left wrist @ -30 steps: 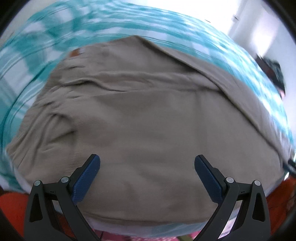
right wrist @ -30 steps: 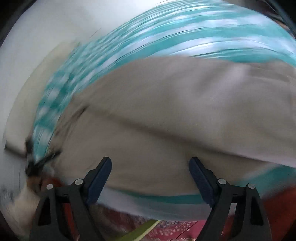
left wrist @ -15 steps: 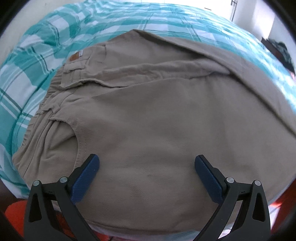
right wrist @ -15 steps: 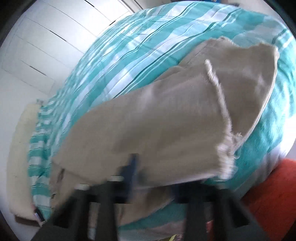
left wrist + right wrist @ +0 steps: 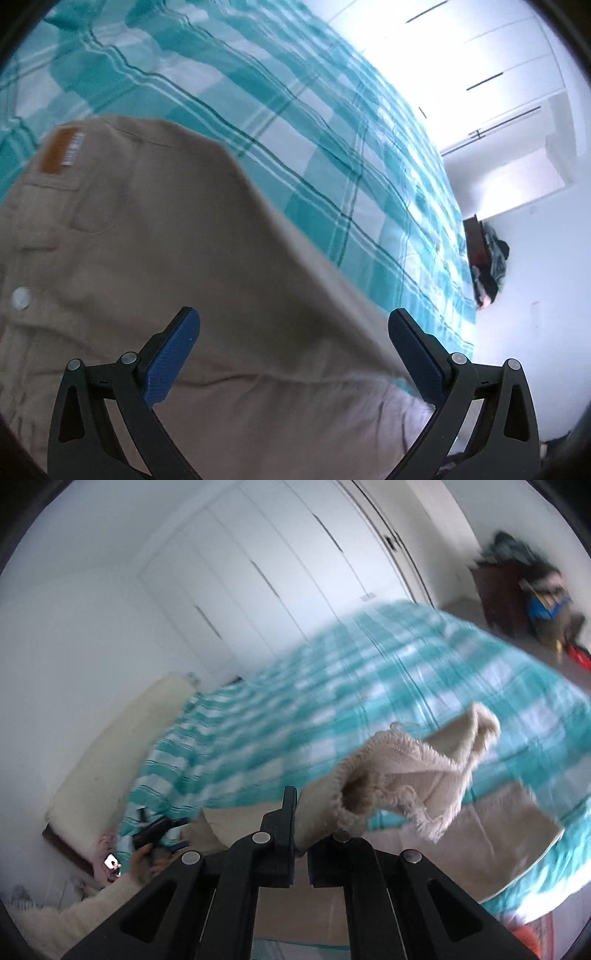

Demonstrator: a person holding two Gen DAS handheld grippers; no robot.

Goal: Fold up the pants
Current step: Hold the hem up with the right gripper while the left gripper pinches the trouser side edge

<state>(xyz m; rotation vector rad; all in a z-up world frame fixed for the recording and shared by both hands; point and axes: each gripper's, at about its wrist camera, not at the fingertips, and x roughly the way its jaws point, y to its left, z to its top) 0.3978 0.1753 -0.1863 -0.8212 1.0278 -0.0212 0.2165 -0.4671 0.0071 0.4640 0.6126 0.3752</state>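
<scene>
On the bed, a cover (image 5: 332, 155) of teal and white checks with thin dark lines is lying smooth beneath the khaki pants (image 5: 155, 266), whose matte woven cloth is spreading across the lower left of the left wrist view. At the far left of that view a tan leather-like patch (image 5: 61, 153) is sitting on the waistband, with a pale round button (image 5: 20, 298) below it and a stitched pocket edge beside it; the fabric is running down to a straight diagonal edge against the cover. Over this cloth the left gripper (image 5: 293, 354) is hovering with its blue ribbed pads (image 5: 171, 356) standing wide apart and nothing between them. To the right, white cupboard doors (image 5: 480, 74) with slim dark handles are filling the background. In the right wrist view, a cream padded headboard (image 5: 114, 753) is lining the left side, and the other gripper with the hand holding it (image 5: 151, 843) is showing small and blurred below it. Toward the middle, the right gripper (image 5: 301, 819) has just been closing and its black fingers are now clamping a pant leg, whose frayed, fringed hem (image 5: 402, 771) is bunching and curling up to the right above the bed, while the rest of the khaki cloth is lying flat beneath. At the far right a dark chest with heaped clothes (image 5: 524, 579) is standing blurred.
</scene>
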